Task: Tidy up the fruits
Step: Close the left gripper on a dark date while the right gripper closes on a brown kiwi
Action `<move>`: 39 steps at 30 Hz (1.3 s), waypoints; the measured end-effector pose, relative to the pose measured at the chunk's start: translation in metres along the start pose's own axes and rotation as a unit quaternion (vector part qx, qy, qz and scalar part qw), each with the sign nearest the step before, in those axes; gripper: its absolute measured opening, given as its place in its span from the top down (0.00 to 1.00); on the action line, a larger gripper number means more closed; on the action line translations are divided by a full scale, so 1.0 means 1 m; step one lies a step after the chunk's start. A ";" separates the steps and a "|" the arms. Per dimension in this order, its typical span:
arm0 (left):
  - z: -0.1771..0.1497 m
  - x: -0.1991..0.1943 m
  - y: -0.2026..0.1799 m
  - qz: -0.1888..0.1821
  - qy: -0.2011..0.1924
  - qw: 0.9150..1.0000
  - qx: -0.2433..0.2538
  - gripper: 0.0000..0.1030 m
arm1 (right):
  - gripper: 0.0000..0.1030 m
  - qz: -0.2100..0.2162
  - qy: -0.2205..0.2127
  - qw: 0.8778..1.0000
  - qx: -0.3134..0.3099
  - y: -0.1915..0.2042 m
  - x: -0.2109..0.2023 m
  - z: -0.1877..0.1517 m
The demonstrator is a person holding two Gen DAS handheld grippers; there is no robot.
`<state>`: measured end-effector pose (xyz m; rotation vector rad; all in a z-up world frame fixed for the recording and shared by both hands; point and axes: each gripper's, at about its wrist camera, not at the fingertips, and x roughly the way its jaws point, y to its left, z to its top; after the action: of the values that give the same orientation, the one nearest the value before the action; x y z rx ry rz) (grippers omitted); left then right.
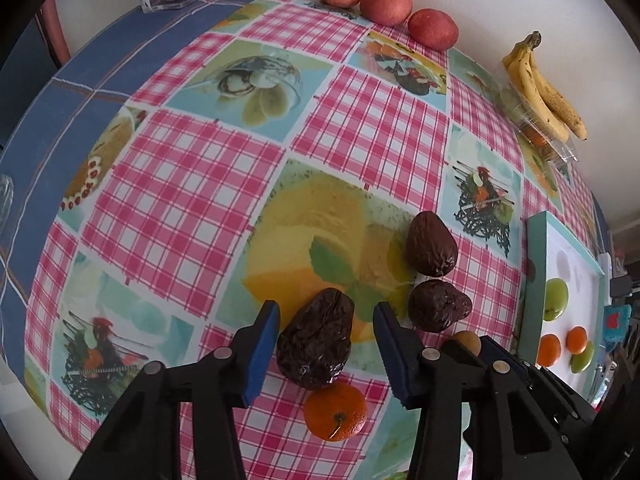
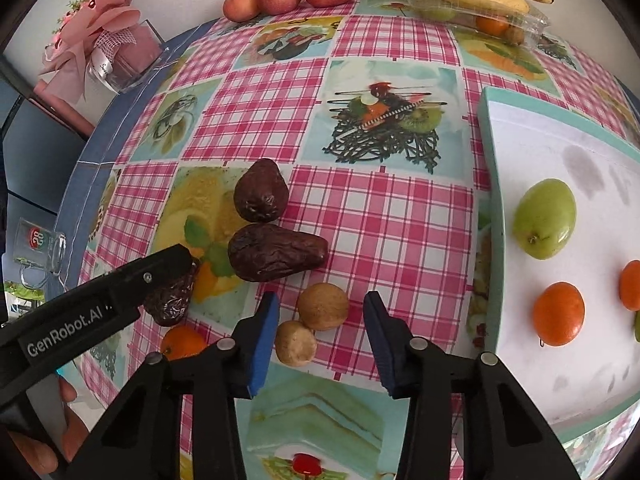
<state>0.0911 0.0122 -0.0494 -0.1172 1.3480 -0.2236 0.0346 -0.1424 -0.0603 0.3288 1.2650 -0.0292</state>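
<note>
**Mia:** Fruits sit all over the checked tablecloth (image 1: 192, 184); right up close, the left gripper (image 1: 326, 346) has a wrinkly dark avocado (image 1: 316, 340) between its blue pads; one pad looks like it touches, the other has a gap; so not pinched yet.

**Sam:** And the right gripper (image 2: 320, 332)?

**Mia:** Spread around two little brown round fruits (image 2: 312, 322); not squeezing either one.

**Sam:** What could go wrong?

**Mia:** It might grab both brown ones and one could pop out and roll; also the mandarin (image 1: 335, 411) touches the avocado, so it might get bumped away.

**Sam:** Further out?

**Mia:** Two more dark avocados (image 2: 276, 252) side by side; the white tray (image 2: 496, 168) with a green fruit (image 2: 545, 218) and oranges; then, by the wall, three apples (image 1: 386, 4) and the bananas (image 1: 546, 92) on a clear box.
</note>
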 end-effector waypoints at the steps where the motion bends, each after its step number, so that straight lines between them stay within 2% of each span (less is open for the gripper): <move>1: -0.001 0.001 0.000 0.001 0.001 1.000 0.000 0.53 | 0.59 0.000 0.001 1.000 0.001 -0.001 0.000 -0.001; 2: -0.001 0.001 0.001 0.002 0.002 1.000 0.000 0.54 | 0.60 0.002 0.001 1.000 0.002 -0.003 0.000 -0.001; 4: -0.004 0.001 0.001 0.001 0.004 1.000 0.000 0.62 | 0.66 0.007 0.000 1.000 0.004 -0.003 0.001 -0.001; 7: -0.005 0.001 0.001 0.000 0.001 1.000 0.001 0.62 | 0.73 0.007 -0.003 1.000 0.002 0.000 0.002 0.000; 11: -0.004 -0.007 0.000 -0.011 -0.013 1.000 0.000 0.63 | 0.73 0.011 -0.014 1.000 0.000 0.001 -0.005 0.002; 17: 0.001 -0.043 -0.003 -0.031 -0.071 0.997 0.003 0.63 | 0.73 0.016 -0.047 0.999 -0.002 0.002 -0.029 0.007; 25: 0.004 -0.073 -0.025 -0.051 -0.118 0.991 0.029 0.63 | 0.73 -0.005 -0.098 0.995 0.022 -0.013 -0.066 0.014; 30: -0.002 -0.078 -0.045 -0.061 -0.123 0.989 0.052 0.63 | 0.73 -0.020 -0.117 0.992 0.049 -0.038 -0.086 0.011; 39: -0.019 -0.077 -0.099 -0.081 -0.116 0.983 0.117 0.63 | 0.73 -0.083 -0.142 0.978 0.126 -0.104 -0.112 0.003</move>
<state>0.0478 -0.0655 0.0409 -0.0541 1.0715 -0.4895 -0.0182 -0.2596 0.0220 0.4204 1.0019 -0.3689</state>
